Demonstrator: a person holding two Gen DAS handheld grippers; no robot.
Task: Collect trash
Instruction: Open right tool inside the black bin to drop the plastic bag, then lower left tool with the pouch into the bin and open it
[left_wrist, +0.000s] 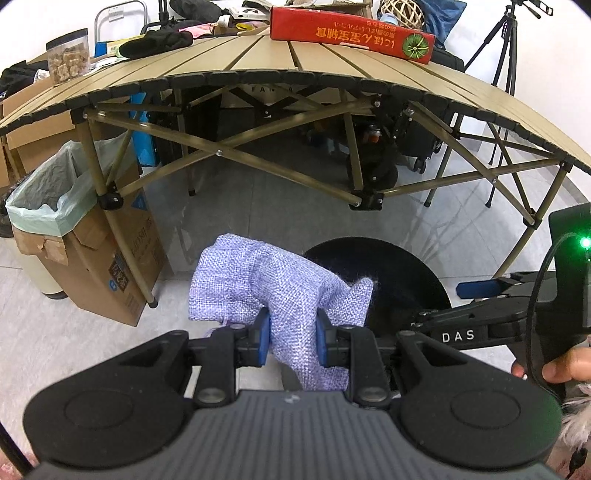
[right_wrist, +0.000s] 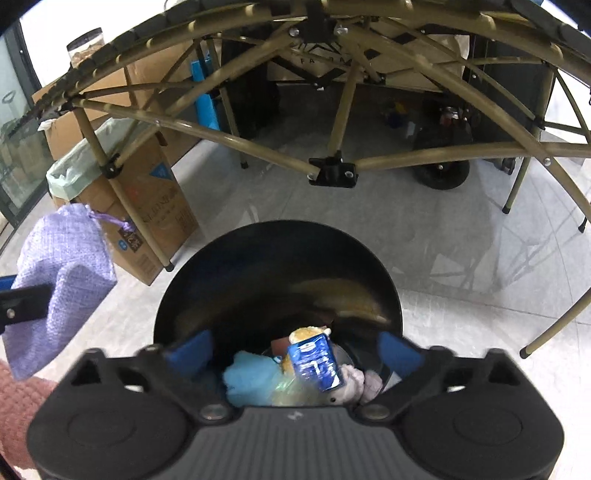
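My left gripper (left_wrist: 291, 341) is shut on a purple woven drawstring pouch (left_wrist: 273, 284), held above the floor just left of a round black trash bin (left_wrist: 399, 273). The same pouch (right_wrist: 62, 266) shows at the left edge of the right wrist view. My right gripper (right_wrist: 295, 350) stands open directly over the black bin (right_wrist: 229, 258), its blue pads wide apart. Between and below them a blue carton (right_wrist: 316, 363) appears blurred inside the bin, touching neither pad. It lies above a light blue cloth (right_wrist: 251, 376) and other trash.
A tan folding table (left_wrist: 258, 62) with crossed legs stands ahead, carrying a red box (left_wrist: 351, 33) and a jar (left_wrist: 68, 55). A cardboard box with a green liner (left_wrist: 51, 192) sits at the left by a table leg. A tripod (left_wrist: 506, 74) stands at the right.
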